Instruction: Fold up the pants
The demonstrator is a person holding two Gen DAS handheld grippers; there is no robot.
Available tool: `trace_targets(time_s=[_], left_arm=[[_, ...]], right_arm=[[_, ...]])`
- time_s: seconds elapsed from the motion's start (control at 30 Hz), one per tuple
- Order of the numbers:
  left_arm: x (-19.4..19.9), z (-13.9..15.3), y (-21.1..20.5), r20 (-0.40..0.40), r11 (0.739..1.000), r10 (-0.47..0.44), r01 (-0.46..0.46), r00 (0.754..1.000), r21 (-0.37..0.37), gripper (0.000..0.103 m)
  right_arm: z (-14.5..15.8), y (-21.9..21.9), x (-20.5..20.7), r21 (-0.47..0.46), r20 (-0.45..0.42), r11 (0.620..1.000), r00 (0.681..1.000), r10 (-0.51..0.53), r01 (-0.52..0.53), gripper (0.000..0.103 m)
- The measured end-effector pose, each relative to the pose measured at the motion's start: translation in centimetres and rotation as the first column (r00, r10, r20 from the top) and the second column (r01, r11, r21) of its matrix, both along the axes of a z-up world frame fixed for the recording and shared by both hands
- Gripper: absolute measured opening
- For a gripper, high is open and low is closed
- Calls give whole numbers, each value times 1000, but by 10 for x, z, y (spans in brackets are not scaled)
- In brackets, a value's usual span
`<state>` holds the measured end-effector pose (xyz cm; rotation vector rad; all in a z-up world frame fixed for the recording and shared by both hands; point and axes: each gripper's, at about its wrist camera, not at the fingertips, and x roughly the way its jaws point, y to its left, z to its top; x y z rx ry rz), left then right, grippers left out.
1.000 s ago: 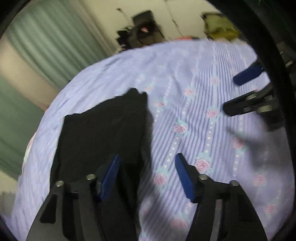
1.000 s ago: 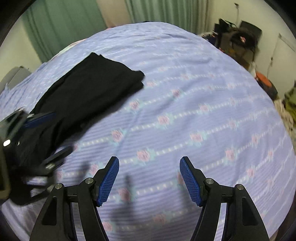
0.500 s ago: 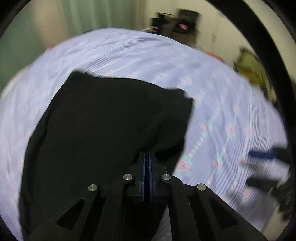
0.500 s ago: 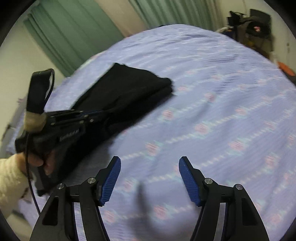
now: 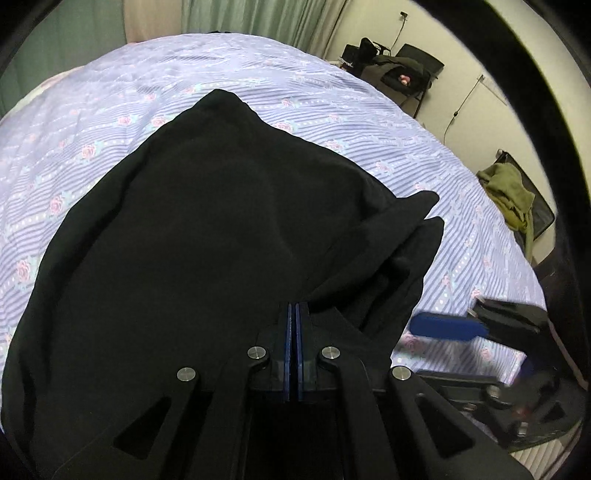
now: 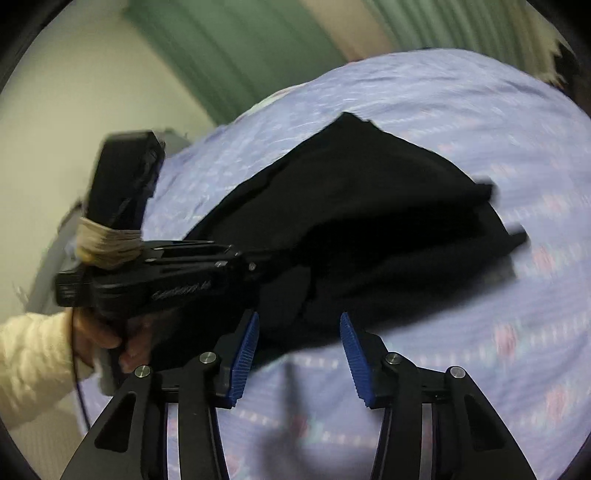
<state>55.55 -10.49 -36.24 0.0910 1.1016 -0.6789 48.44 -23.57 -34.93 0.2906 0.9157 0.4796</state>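
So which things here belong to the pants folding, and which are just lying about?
Part of the job:
black pants
left gripper, shut on the pants
right gripper, fingers closing at the pants' edge
floral bedsheet

Lying about:
olive garment
black chair
green curtains

This is a bedroom in a home: a wide bed [image 5: 369, 122] spread with a lilac striped cover printed with pink roses, green curtains [image 5: 258, 18] hanging behind it, cream walls, a dark chair [image 5: 413, 77] piled with belongings in the far corner, and olive clothing [image 5: 511, 194] draped over something dark beside the bed
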Motion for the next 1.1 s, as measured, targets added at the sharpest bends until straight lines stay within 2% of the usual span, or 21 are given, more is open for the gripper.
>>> trace_targets(time_s=[0.07,0.1,0.17,0.23,0.3,0.33,0.37,0.5,0.57,0.67,0.8,0.83,0.9,0.93,0.97,1.03,1.1], left_arm=[[0,3,1,3,1000,-3,3,1000,-10,4],[-1,4,2,2,1000,-7,7,1000,-15,4],[1,7,0,-1,1000,-9,9,1000,-23,4],[-1,10,6,-3,999,-13,13,1000,-34,4],[-6,14,7,-10,999,-21,21,1000,-38,5],[-10,17,6,-7,999,-28,27,1000,-41,6],[-15,21,6,-4,998,-39,39,999,-50,7],[-43,33,-1,31,993,-99,100,995,-64,32],[-58,32,-9,27,989,-134,135,991,-60,35],[-78,22,-17,3,984,-172,172,985,-33,44],[-90,-7,-15,-23,985,-158,159,987,60,45],[-90,-11,-10,-23,987,-146,147,989,59,45],[-90,-11,0,-17,993,-114,115,993,35,46],[-89,-11,4,-20,995,-97,97,995,33,46],[-89,-11,7,-23,996,-83,84,996,30,46],[-87,-10,8,-32,997,-63,64,997,33,48],[-86,-3,10,-49,998,-37,39,998,40,58]], right_arm=[[-3,5,12,8,-5,997,997,71,-71,48],[-9,10,22,26,-37,992,992,122,-121,48],[-23,13,38,15,-99,991,986,135,-134,48],[-33,12,46,69,-147,986,976,159,-150,46],[-38,7,46,124,-182,986,974,133,-111,23],[-38,4,44,142,-189,985,974,124,-98,5],[-35,1,37,145,-191,986,976,104,-77,5],[-17,-14,-5,121,-154,993,988,6,13,4],[-12,-20,-27,161,-164,985,986,-35,61,3],[-10,-22,-51,157,-186,981,979,-87,117,3],[-13,-18,-57,123,-214,982,970,-115,144,3],[-16,-19,-60,129,-232,982,967,-108,141,3],[-20,-19,-57,87,-269,983,954,-135,163,12],[-20,-21,-54,63,-276,982,949,-153,177,35],[-18,-23,-55,53,-276,979,945,-173,195,50],[-11,-34,-57,47,-254,962,934,-250,270,51],[-2,-42,-55,50,-240,946,923,-301,322,51]])
